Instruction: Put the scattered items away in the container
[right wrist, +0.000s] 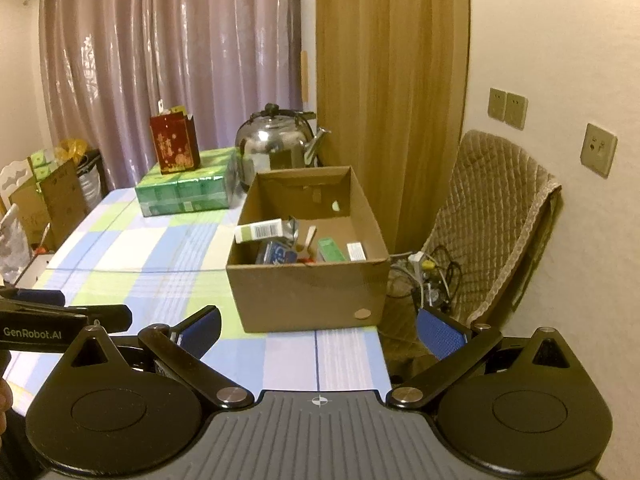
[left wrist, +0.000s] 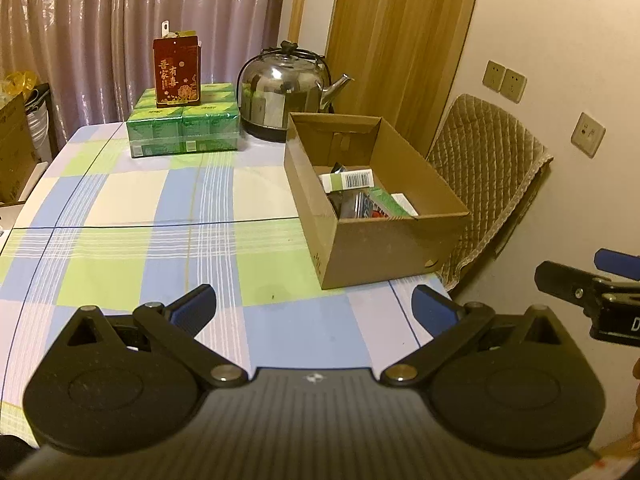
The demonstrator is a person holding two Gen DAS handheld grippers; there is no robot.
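A brown cardboard box [left wrist: 384, 252] [right wrist: 304, 292] stands open at the right edge of the checked tablecloth. Inside lie several small items: a white and green carton with a barcode [left wrist: 348, 180] [right wrist: 260, 231], a green packet [left wrist: 390, 202] [right wrist: 331, 249] and a blue pack [right wrist: 276, 256]. My left gripper [left wrist: 314, 306] hovers open above the near cloth, left of and in front of the box, holding nothing. My right gripper [right wrist: 320, 330] is open and empty too, just in front of the box's near wall. Each gripper shows at the other view's edge.
At the table's far end a steel kettle [left wrist: 280, 88] [right wrist: 276, 140] stands behind the box, beside a green wrapped pack [left wrist: 184, 124] [right wrist: 186, 190] with a red carton [left wrist: 176, 70] [right wrist: 174, 146] on top. A padded chair [left wrist: 484, 184] [right wrist: 492, 220] and cables [right wrist: 428, 276] sit right of the table.
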